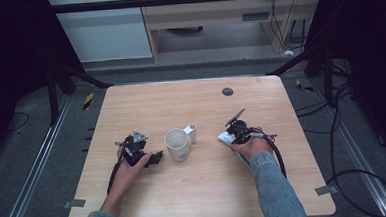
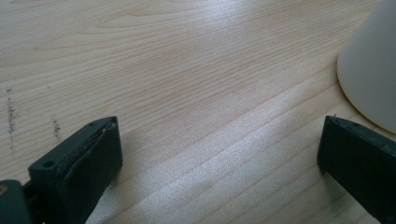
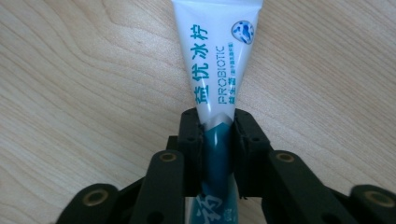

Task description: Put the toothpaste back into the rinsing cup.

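A white mug stands upright at the table's middle; its wall also shows at the right edge of the left gripper view. My left gripper lies just left of the mug, low over the wood, its jaws wide open with nothing between them. My right gripper is right of the mug, shut on a white and teal tube printed PROBIOTIC. The tube lies flat on the table, its wide flat end pointing away from the jaws.
A small white cylinder stands by the mug's far right side; I cannot tell whether it is the mug's handle. A dark round disc is set in the wooden table near its far edge. Cables lie on the floor at right.
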Demonstrator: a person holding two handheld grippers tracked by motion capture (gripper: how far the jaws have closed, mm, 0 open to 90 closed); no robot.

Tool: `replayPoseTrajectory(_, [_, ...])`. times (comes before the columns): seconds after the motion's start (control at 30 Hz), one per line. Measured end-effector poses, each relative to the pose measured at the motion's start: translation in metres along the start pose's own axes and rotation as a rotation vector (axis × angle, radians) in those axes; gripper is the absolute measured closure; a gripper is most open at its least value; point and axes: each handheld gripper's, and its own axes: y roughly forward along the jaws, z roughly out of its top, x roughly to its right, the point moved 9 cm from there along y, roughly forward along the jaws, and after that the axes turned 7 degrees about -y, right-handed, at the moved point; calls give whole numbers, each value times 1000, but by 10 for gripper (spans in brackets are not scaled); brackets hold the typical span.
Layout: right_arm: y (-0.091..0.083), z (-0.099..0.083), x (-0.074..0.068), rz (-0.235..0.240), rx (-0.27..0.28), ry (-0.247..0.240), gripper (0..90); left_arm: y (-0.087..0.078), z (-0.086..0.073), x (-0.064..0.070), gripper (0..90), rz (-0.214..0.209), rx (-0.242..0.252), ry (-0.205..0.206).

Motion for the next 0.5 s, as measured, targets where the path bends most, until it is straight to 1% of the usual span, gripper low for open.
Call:
replayPoseTrajectory(0.13, [-1, 0, -1, 1, 3, 6, 776, 0, 0, 0, 0, 0, 0, 0])
replayPoseTrajectory(0.27, [-3, 0, -2, 13, 0, 7, 783, 0, 0, 0, 0, 0, 0, 0])
replayPoseTrajectory(0.37, [-9, 0, -1, 20, 25, 14, 785, 0, 0, 0, 0, 0, 0, 0])
replayPoseTrajectory(0.4, [-12, 1, -1, 22, 31, 29, 785, 0, 0, 0, 0, 0, 0, 0])
replayPoseTrajectory(0.43, [-16, 1, -1, 26, 48, 37, 785, 0, 0, 0, 0, 0, 0, 0])
replayPoseTrajectory(0.5, [-22, 1, 0, 34, 61, 52, 786, 0, 0, 0, 0, 0, 0, 0])
